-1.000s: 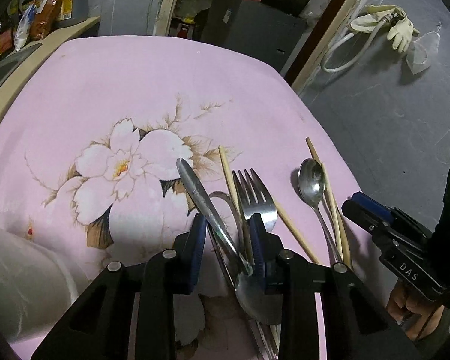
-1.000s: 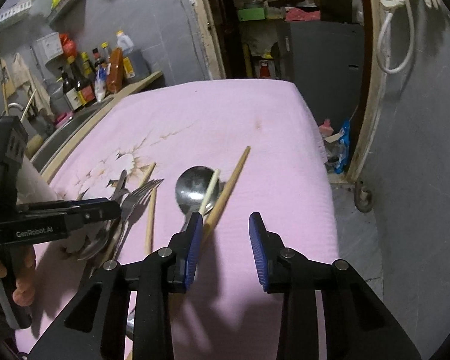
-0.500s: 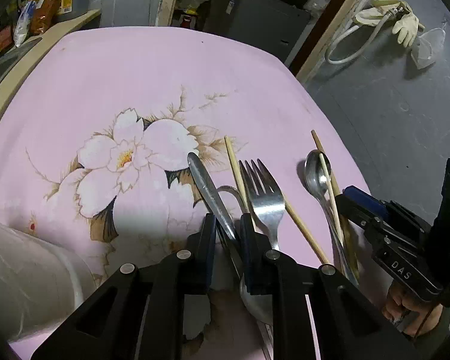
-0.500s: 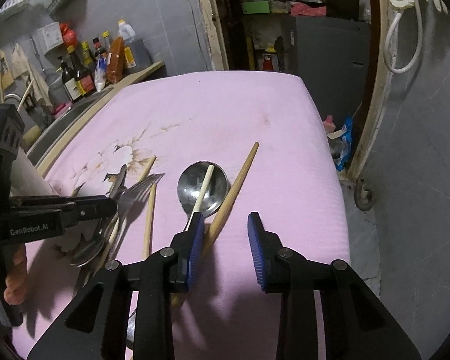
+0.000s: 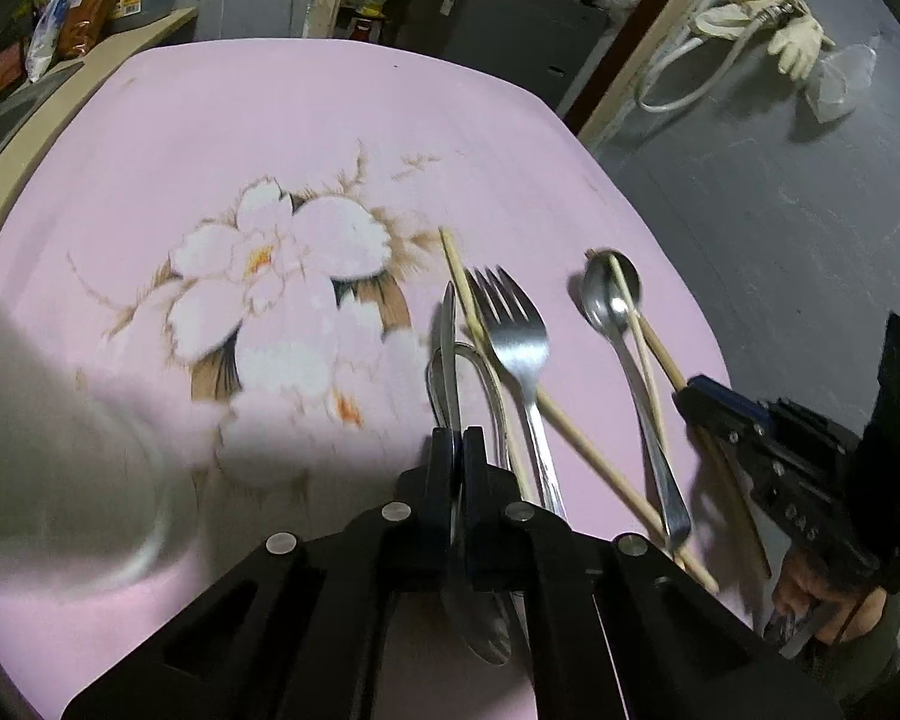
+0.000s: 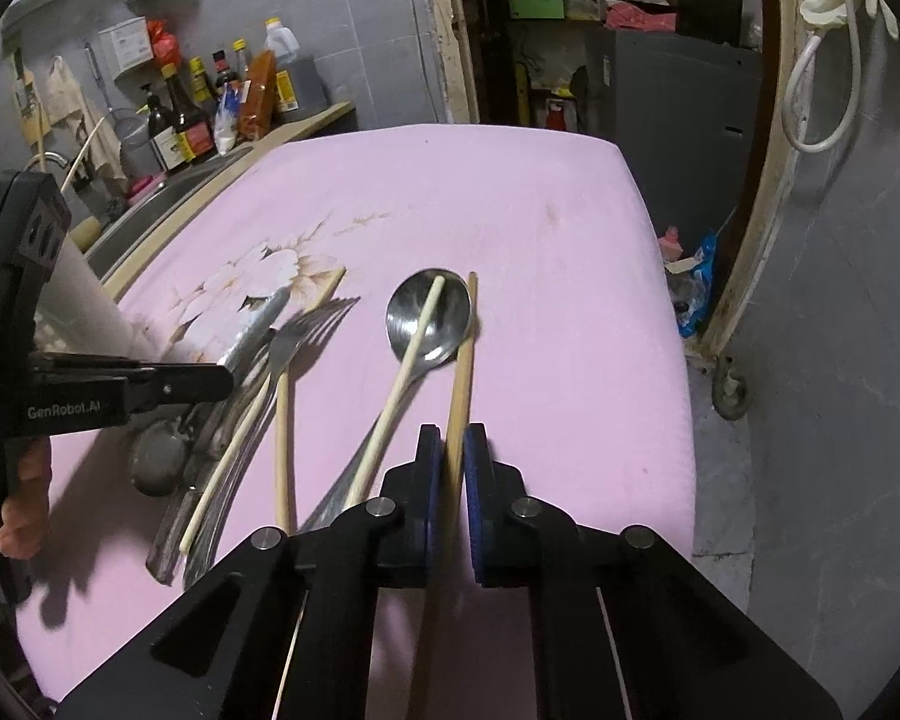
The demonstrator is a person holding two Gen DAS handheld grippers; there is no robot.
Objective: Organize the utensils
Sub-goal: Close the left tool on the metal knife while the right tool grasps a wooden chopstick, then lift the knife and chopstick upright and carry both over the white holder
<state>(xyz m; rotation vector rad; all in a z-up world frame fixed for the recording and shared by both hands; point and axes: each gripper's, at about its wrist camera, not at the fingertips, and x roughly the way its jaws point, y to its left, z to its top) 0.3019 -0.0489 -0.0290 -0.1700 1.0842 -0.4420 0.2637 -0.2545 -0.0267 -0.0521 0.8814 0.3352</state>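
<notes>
Both tongs pinch utensils: left tongs [image 5: 457, 441] a spoon handle [image 5: 448, 348], right tongs [image 6: 453, 441] a chopstick [image 6: 463, 354].

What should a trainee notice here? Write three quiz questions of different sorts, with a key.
1. True or false: the right hand-held gripper grips a fork.
2. What lies across the bowl of the spoon ahead of it? A) knife B) pale chopstick C) fork
3. What does the left hand-held gripper hold?
Key: 1. False: its jaws have just been closing on a darker chopstick. 2. B. 3. The handle of a second spoon; its jaws have just been closing too.
</notes>
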